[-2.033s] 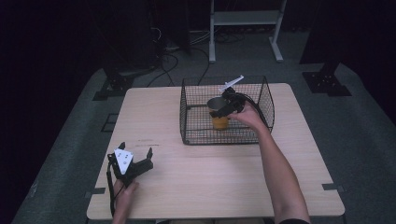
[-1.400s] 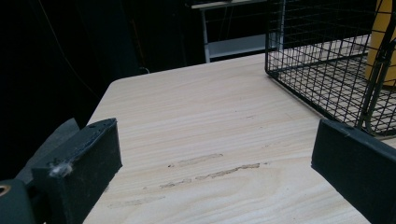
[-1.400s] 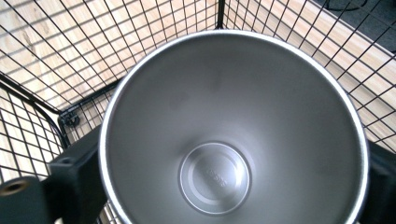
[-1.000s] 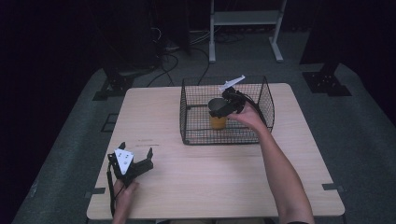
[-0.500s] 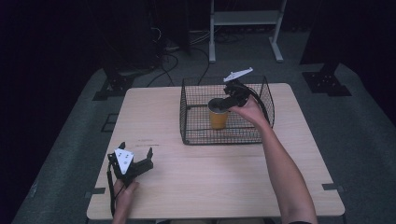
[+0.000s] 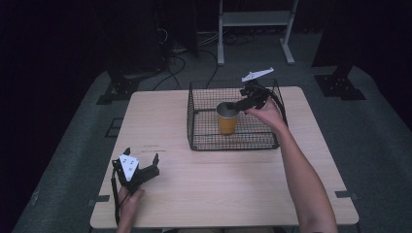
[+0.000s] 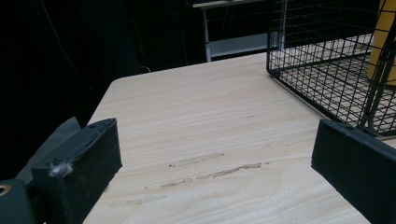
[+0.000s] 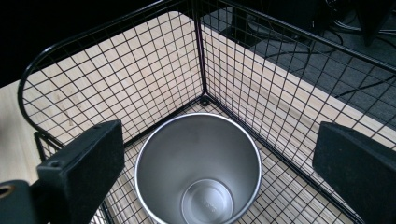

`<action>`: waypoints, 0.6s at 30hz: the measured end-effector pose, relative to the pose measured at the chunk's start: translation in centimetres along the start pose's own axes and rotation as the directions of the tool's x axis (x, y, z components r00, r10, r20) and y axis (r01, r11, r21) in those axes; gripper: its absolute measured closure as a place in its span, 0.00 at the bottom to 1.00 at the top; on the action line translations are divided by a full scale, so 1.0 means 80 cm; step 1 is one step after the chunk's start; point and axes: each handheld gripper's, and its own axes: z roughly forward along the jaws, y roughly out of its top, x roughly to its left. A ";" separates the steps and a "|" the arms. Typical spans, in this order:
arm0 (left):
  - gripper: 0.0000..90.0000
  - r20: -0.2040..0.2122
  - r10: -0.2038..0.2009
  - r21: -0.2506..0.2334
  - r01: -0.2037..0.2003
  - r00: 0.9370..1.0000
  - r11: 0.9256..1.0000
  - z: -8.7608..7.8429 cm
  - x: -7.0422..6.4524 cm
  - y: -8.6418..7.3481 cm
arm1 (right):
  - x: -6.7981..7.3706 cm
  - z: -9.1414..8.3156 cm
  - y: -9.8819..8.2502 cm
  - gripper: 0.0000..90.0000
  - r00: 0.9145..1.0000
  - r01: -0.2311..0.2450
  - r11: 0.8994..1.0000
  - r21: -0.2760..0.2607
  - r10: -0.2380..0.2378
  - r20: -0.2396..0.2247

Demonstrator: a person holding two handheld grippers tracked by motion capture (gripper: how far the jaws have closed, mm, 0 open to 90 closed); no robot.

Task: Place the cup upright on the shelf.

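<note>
High view: yellow cup (image 6: 227, 119) stands upright inside the black wire basket (image 6: 204, 140), centre-right of the frame, slightly above mid-height. Steel lining, open top, nothing inside it per the right gripper view, where the cup (image 8: 198, 168) sits at bottom centre, close to the basket's (image 8: 116, 79) far corner.

Right gripper (image 6: 241, 103) hangs above the basket just right of the cup, tip over the cup's rim, not touching it as far as I can tell. Grey plate on top of it points toward the upper right. Jaws are spread wide: in the right gripper view both black pads flank the cup with clear gaps on either side. Person's right forearm runs from the lower right of the frame up to it.

Left gripper (image 6: 138, 168) rests on the surface (image 6: 233, 179) at lower left, well apart from the basket, person's left hand (image 6: 129, 198) behind it at the bottom edge. Jaws also apart: left gripper view shows bare wood between the pads, basket corner at upper right, a strip of yellow behind the mesh at the right edge.
</note>
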 end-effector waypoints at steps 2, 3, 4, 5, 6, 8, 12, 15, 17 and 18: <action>0.01 0.002 0.002 0.000 -0.002 1.000 1.000 0.000 0.000 0.000 | 0.000 -0.004 0.000 0.02 1.000 -0.002 1.000 0.000 0.002 0.001; 0.01 0.002 0.003 0.000 -0.003 1.000 1.000 0.000 0.000 0.000 | 0.000 -0.006 0.000 0.02 1.000 -0.003 1.000 -0.001 0.003 0.003; 0.01 0.002 0.002 -0.001 -0.002 1.000 1.000 0.000 0.000 0.000 | 0.000 -0.007 0.000 0.02 1.000 -0.003 1.000 0.001 0.003 0.004; 0.01 0.002 0.002 -0.001 -0.002 1.000 1.000 0.000 0.000 0.000 | -0.001 -0.009 0.000 0.02 1.000 0.001 1.000 0.001 -0.001 0.007; 0.01 0.002 0.000 -0.001 0.000 1.000 1.000 0.000 0.000 0.000 | -0.001 -0.011 0.000 0.02 1.000 -0.002 1.000 0.000 0.002 0.010; 0.01 0.002 0.000 -0.001 0.000 1.000 1.000 0.000 0.000 0.000 | -0.002 -0.015 -0.001 0.02 1.000 -0.010 1.000 -0.007 0.010 0.008; 0.01 0.002 0.003 -0.001 -0.003 1.000 1.000 0.000 0.000 0.000 | -0.003 -0.022 -0.003 0.02 1.000 -0.008 1.000 -0.003 0.008 0.014; 0.01 0.002 0.002 -0.001 -0.002 1.000 1.000 0.000 0.000 0.000 | -0.004 -0.029 -0.006 0.02 1.000 -0.017 1.000 -0.008 0.017 0.017; 0.01 0.003 0.003 -0.002 -0.003 1.000 1.000 -0.001 -0.001 0.000 | -0.005 -0.033 -0.009 0.02 1.000 -0.024 1.000 -0.010 0.024 0.015; 0.01 0.003 0.004 -0.002 -0.004 1.000 1.000 -0.001 -0.001 0.000 | -0.005 -0.035 -0.010 0.02 1.000 -0.026 1.000 -0.012 0.026 0.015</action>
